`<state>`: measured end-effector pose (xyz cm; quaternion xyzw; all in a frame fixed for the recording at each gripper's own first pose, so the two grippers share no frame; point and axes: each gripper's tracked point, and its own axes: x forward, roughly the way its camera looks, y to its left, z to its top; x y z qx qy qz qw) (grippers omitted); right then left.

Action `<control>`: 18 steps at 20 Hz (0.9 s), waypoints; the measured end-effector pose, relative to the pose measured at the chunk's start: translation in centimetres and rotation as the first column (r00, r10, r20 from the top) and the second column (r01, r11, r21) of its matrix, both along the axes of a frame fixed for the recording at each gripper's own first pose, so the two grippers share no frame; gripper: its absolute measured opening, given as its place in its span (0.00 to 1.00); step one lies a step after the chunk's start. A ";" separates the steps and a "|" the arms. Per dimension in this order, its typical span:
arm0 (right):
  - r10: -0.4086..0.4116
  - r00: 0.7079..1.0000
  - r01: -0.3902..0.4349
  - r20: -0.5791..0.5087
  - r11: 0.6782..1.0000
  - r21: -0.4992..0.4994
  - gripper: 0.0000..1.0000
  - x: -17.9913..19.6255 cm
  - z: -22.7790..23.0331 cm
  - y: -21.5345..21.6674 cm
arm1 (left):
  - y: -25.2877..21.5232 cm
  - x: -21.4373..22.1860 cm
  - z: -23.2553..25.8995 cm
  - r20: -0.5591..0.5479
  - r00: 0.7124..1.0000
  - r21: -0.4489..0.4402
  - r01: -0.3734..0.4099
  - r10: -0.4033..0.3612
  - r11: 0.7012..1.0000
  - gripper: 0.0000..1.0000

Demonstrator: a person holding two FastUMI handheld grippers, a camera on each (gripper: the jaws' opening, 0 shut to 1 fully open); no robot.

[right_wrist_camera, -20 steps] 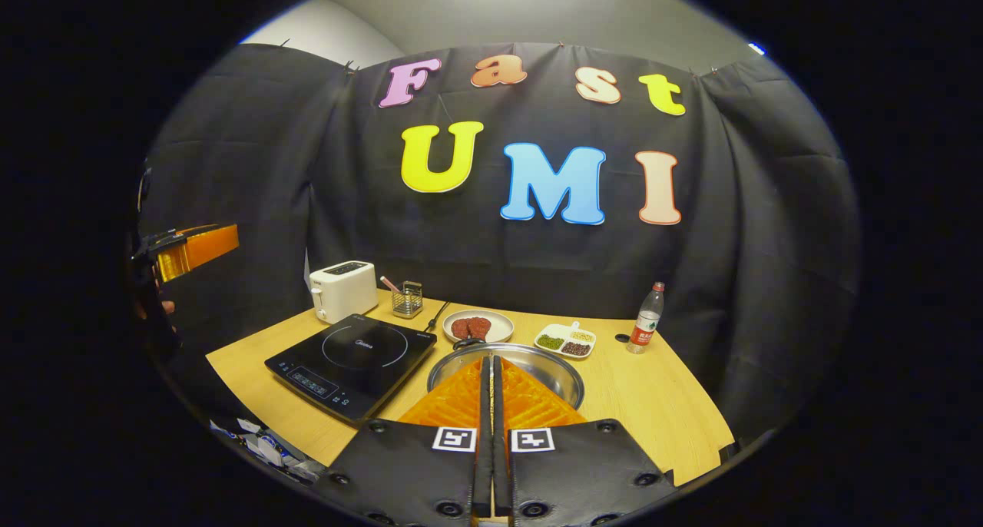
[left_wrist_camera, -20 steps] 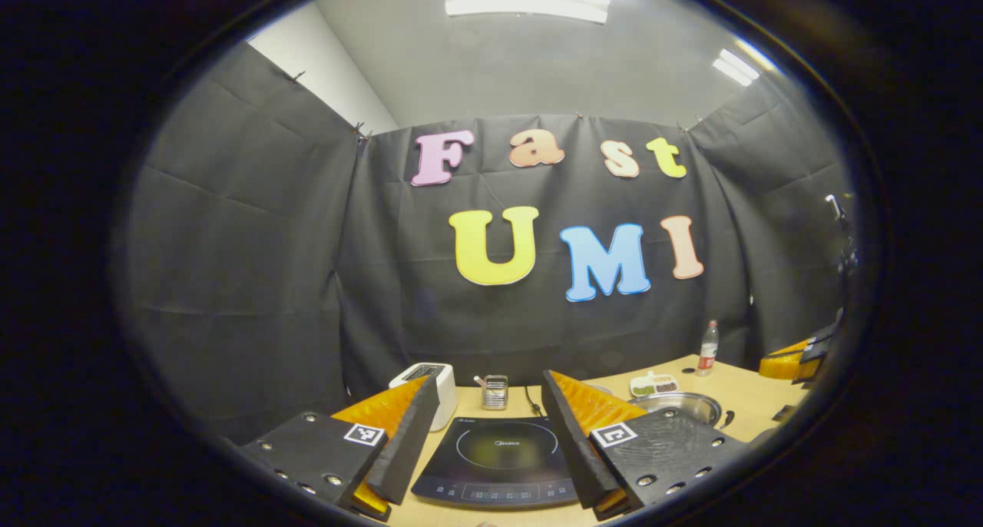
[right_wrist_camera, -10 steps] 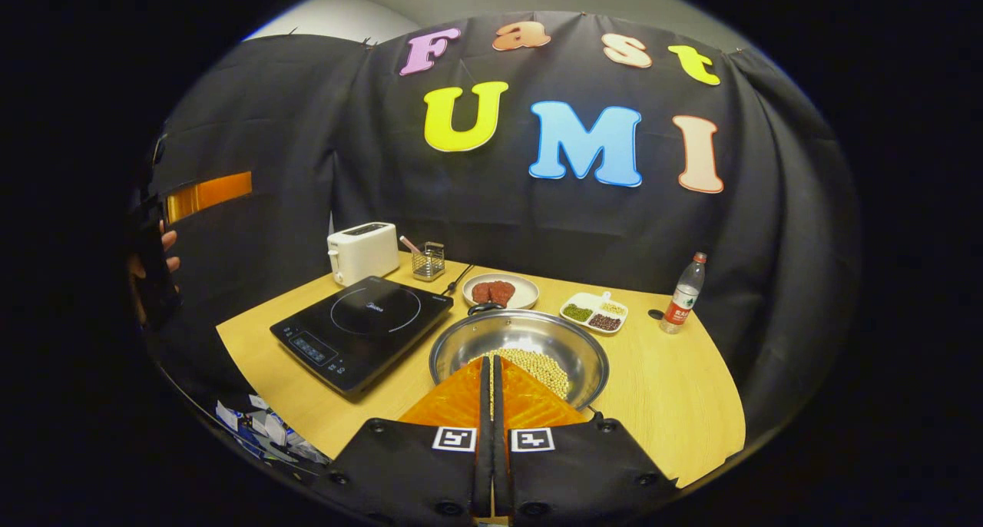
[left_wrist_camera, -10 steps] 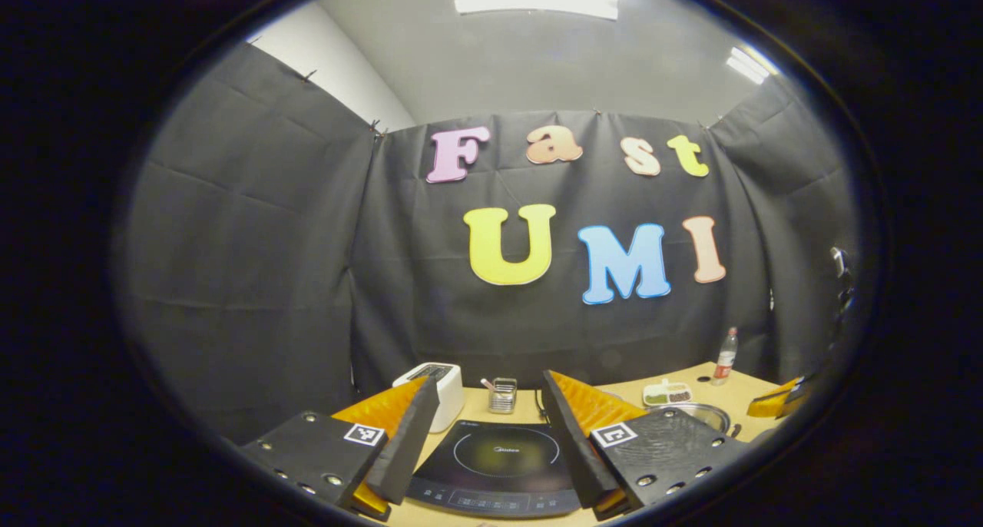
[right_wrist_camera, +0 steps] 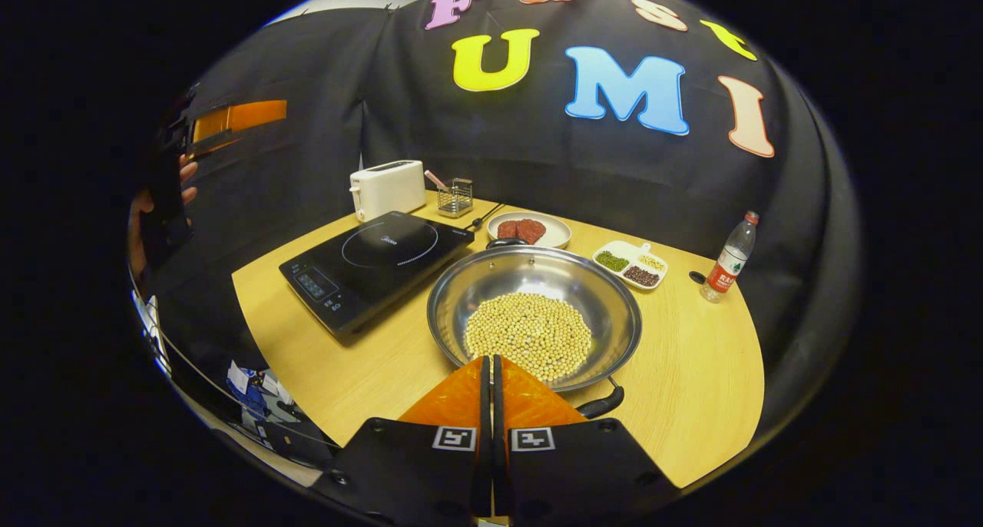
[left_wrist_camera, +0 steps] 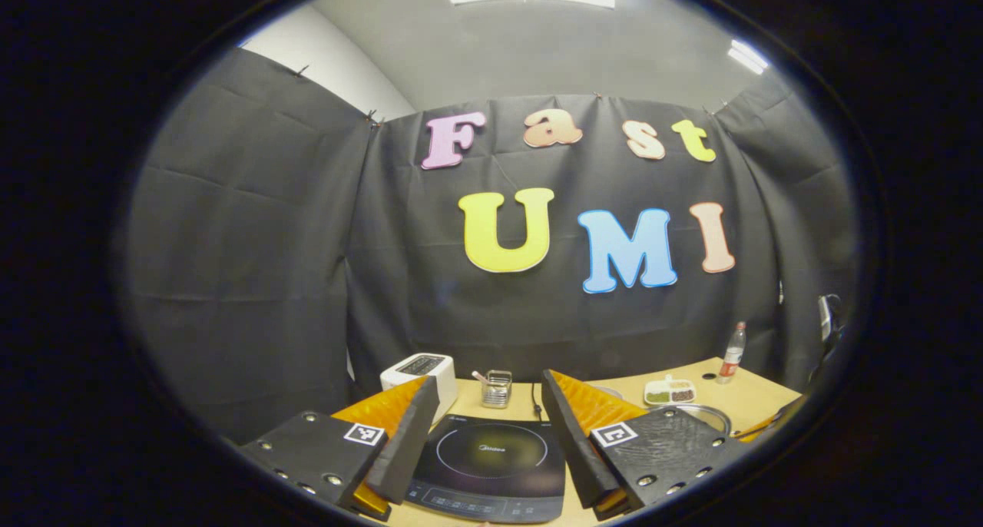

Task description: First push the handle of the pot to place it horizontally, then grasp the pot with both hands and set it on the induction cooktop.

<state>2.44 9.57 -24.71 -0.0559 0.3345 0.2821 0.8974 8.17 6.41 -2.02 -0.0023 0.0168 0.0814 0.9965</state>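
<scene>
Hovering pressed together at the pot [right_wrist_camera: 534, 316] near rim, right tool [right_wrist_camera: 490, 369]; left tool [left_wrist_camera: 488, 404] spread above cooktop [left_wrist_camera: 491, 465].

Both grippers, left gripper [left_wrist_camera: 489, 404] and right gripper [right_wrist_camera: 492, 373], have ribbed wedge fingers on black screwed plates, each wearing a small square tag.

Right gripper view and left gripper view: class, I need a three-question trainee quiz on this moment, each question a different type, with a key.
1. True or false: the pot already sits on the induction cooktop.
2. What fills the pot? A) water B) pale beans C) meat
3. Fill in: the right gripper is ____, while the left gripper is open.

Key: 1. False, it stands on the table beside the cooktop. 2. B. 3. shut.
</scene>
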 end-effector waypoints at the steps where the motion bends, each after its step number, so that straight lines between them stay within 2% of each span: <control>1: 0.007 1.000 -0.007 -0.013 1.000 0.001 0.02 -0.1 -0.7 0.0 | -0.4 0.2 -0.1 -0.004 1.000 0.005 0.001 -0.001 1.000 0.80; 5: 0.041 0.997 -0.042 -0.066 0.999 -0.009 0.02 -0.3 -2.9 -0.5 | -1.9 1.3 -0.4 -0.012 1.000 0.028 0.007 -0.007 1.000 0.80; 8: 0.056 0.992 -0.059 -0.112 0.998 -0.022 0.02 -0.6 -4.6 -1.1 | -2.9 2.0 -1.0 -0.025 1.000 0.025 0.014 -0.014 1.000 0.85; 11: 0.058 0.987 -0.063 -0.151 0.997 -0.032 0.02 -0.8 -5.8 -1.6 | -3.8 2.7 -1.5 -0.037 0.999 0.027 0.020 -0.019 0.999 0.80; 12: 0.056 0.986 -0.063 -0.160 0.997 -0.035 0.00 -0.7 -6.1 -1.9 | -4.1 2.8 -1.6 -0.040 0.999 0.029 0.022 -0.021 0.999 0.80; 13: 0.054 0.985 -0.061 -0.166 0.997 -0.037 0.02 -0.6 -6.3 -2.0 | -4.4 3.0 -1.7 -0.042 0.999 0.030 0.024 -0.023 0.999 0.82; 15: 0.048 0.984 -0.057 -0.174 0.997 -0.046 0.03 -0.3 -6.7 -2.6 | -4.9 3.4 -1.9 -0.045 0.999 0.032 0.027 -0.025 0.999 0.80; 18: 0.054 0.981 -0.061 -0.186 0.998 -0.031 0.03 -0.2 -6.8 -2.8 | -5.7 3.8 -2.2 -0.050 0.998 0.028 0.029 -0.028 0.999 0.82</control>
